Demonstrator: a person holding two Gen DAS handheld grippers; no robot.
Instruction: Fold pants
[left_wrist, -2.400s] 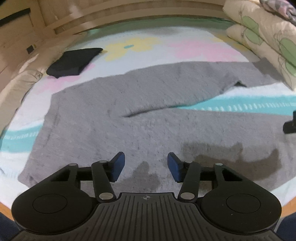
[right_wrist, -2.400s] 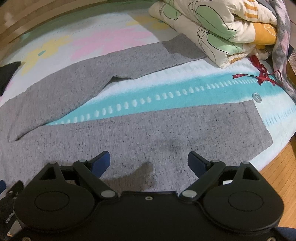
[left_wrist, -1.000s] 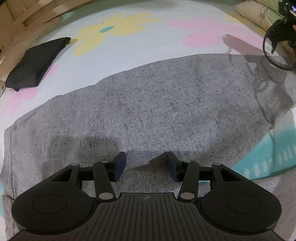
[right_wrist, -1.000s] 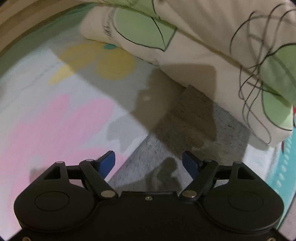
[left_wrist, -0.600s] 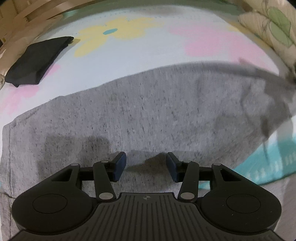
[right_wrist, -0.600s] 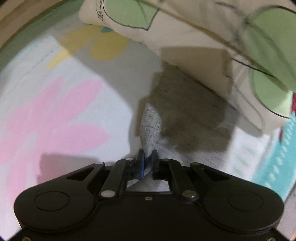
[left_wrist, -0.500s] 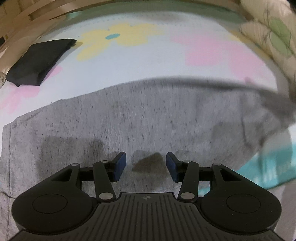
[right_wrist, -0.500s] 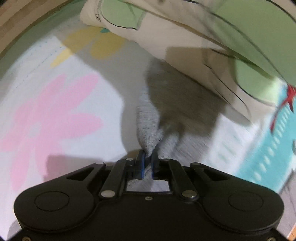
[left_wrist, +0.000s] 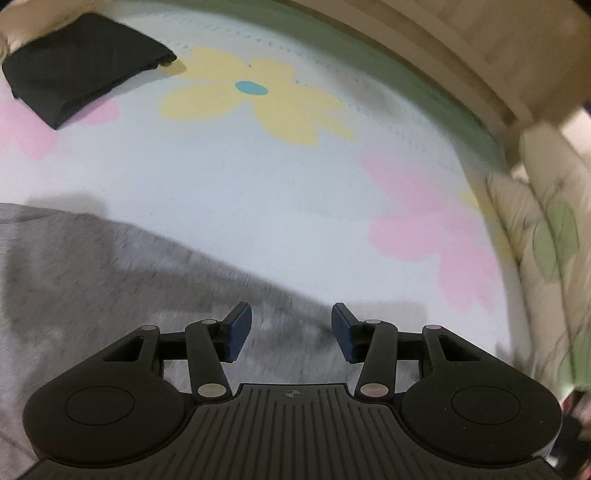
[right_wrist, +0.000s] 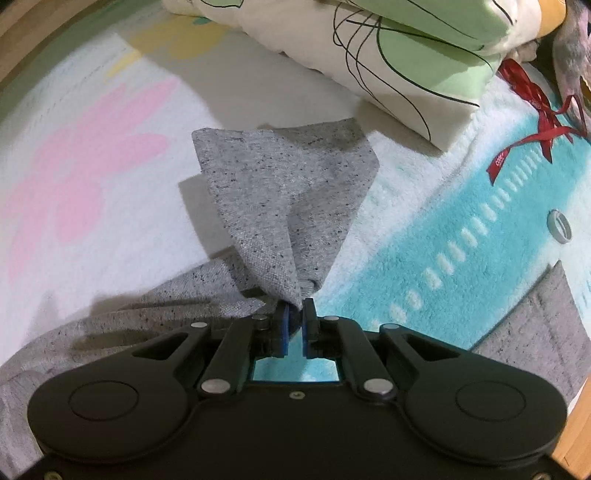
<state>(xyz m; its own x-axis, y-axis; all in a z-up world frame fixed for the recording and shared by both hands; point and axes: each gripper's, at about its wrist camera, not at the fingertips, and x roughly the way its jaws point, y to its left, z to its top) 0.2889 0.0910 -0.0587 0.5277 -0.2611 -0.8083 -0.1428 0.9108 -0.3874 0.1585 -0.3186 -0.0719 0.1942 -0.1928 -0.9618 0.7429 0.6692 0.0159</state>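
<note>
The grey pants (right_wrist: 288, 206) lie on a flowered bed cover (right_wrist: 92, 177). My right gripper (right_wrist: 294, 314) is shut on the cuff end of the far leg and holds it lifted, the fabric hanging in a fold in front of the fingers. The other leg's end (right_wrist: 535, 325) lies flat at the right. In the left wrist view the pants (left_wrist: 92, 280) fill the lower left, blurred by motion. My left gripper (left_wrist: 291, 328) is open and empty just above the grey cloth's far edge.
A folded black garment (left_wrist: 77, 62) lies at the far left of the bed. A stacked quilt with green leaf print (right_wrist: 388, 48) sits behind the lifted leg. A red ribbon (right_wrist: 535, 107) and a small ring (right_wrist: 559, 225) lie on the turquoise stripe. The wooden bed frame (left_wrist: 461, 55) runs along the back.
My right gripper has lifted the leg end and pulled it away from the quilt toward the near side. My left gripper has moved toward the far edge of the pants, still open.
</note>
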